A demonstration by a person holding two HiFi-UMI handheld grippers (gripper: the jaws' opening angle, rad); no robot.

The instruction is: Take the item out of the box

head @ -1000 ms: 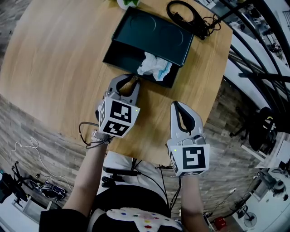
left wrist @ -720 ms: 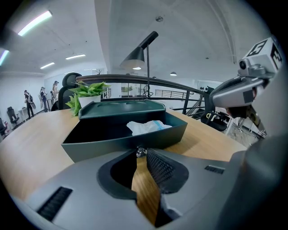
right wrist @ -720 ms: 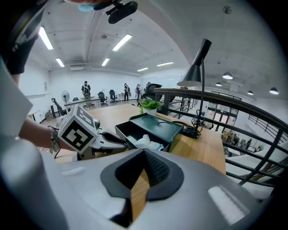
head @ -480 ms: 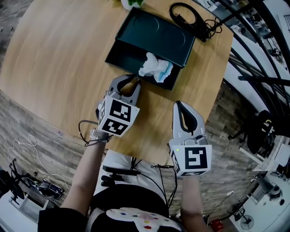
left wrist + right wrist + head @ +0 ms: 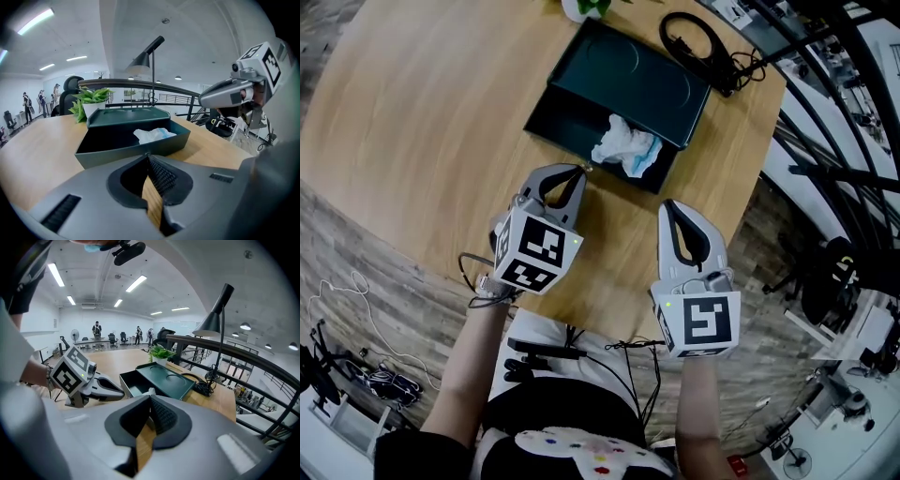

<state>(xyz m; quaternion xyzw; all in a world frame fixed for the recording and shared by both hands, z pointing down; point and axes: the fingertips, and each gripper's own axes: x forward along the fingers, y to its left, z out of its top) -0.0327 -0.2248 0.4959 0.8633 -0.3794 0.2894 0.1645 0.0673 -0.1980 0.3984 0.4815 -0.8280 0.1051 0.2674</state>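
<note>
A dark green box (image 5: 567, 117) lies open on the round wooden table (image 5: 422, 122), its lid (image 5: 633, 80) tilted back behind it. A crumpled white and pale blue item (image 5: 623, 148) lies in the box's right end, also visible in the left gripper view (image 5: 152, 135). My left gripper (image 5: 581, 169) hovers just short of the box's near wall (image 5: 131, 152). Its jaws have just been closing and now meet with nothing between them (image 5: 147, 155). My right gripper (image 5: 667, 203) is shut and empty, held over the table right of the left one, nearer me than the box (image 5: 159, 378).
A coiled black cable (image 5: 698, 42) lies beyond the box at the table's far right. A potted plant (image 5: 586, 7) stands behind the lid, and a desk lamp (image 5: 150, 49) rises beyond it. The table's curved edge runs close under both grippers.
The left gripper's jaws were apart in both earlier frames and are now closed. The right gripper has edged a little toward the box. The box and the item have not moved.
</note>
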